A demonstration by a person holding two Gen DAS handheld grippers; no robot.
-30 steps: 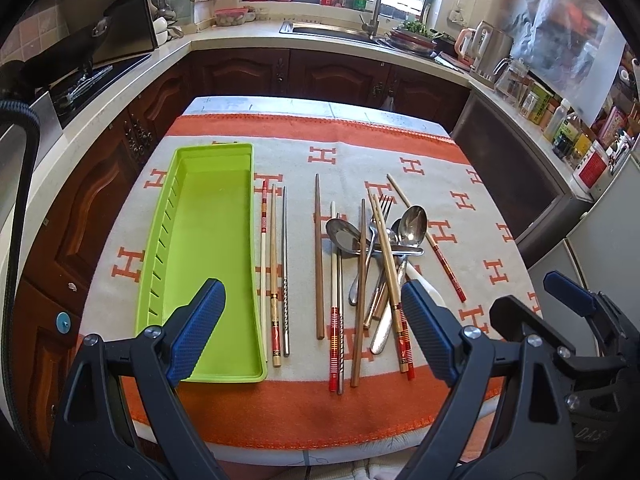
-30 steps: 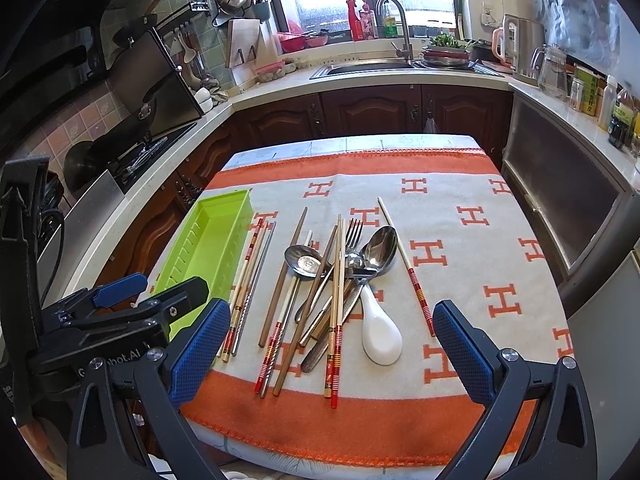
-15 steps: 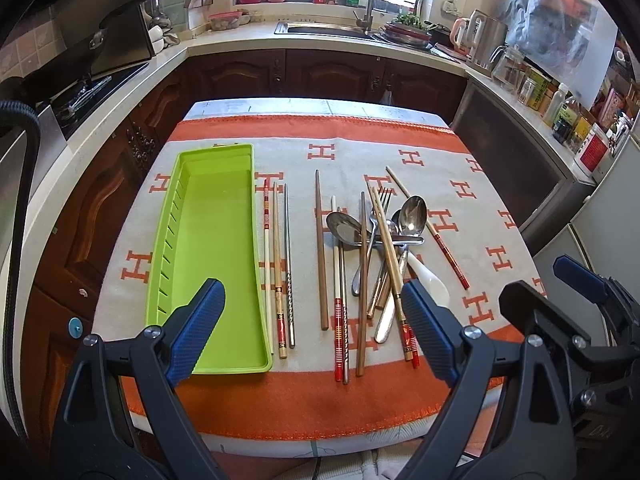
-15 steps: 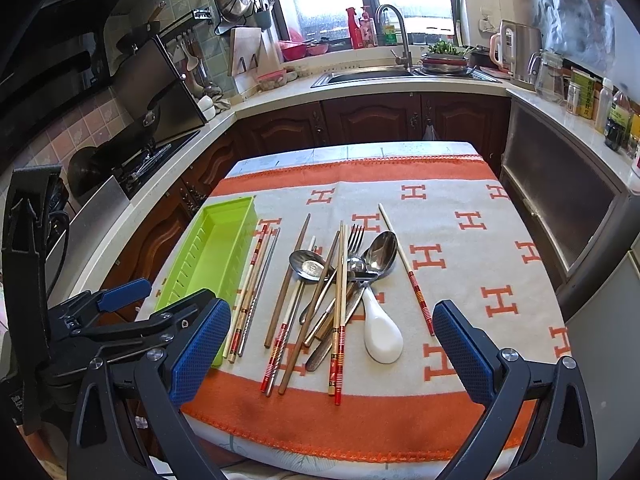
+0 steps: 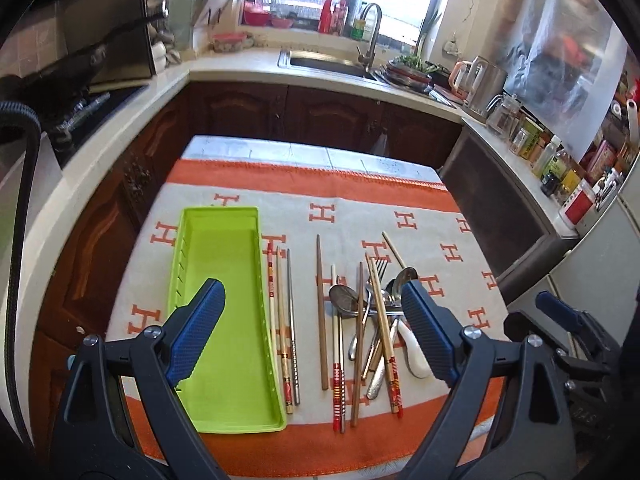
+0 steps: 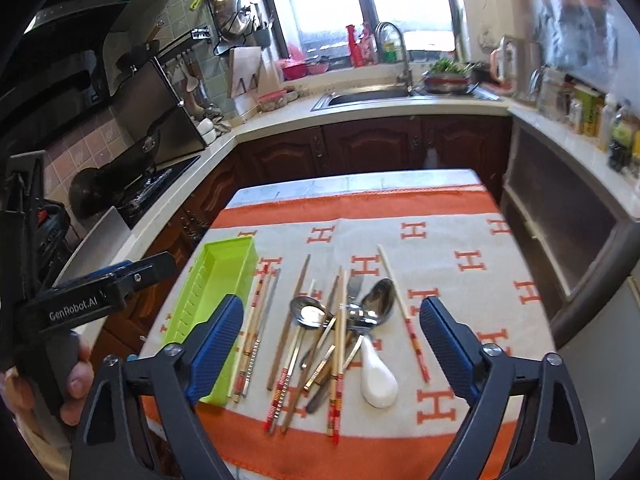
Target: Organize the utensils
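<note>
Utensils (image 5: 362, 320) lie in a loose heap on the orange-and-white cloth (image 5: 420, 216) of the table, toward its near edge, right of the green tray (image 5: 224, 240).

Their long axes run from near edge to far edge, spoon bowls and fork tines pointing away. The white spoon (image 6: 378, 376) is half hidden behind the left gripper (image 5: 316, 332); handles under the pile are hard to separate. Both the left gripper and the right gripper (image 6: 332, 350) stand wide, holding nothing; the right one's jaws have just been closing slightly on air.
</note>
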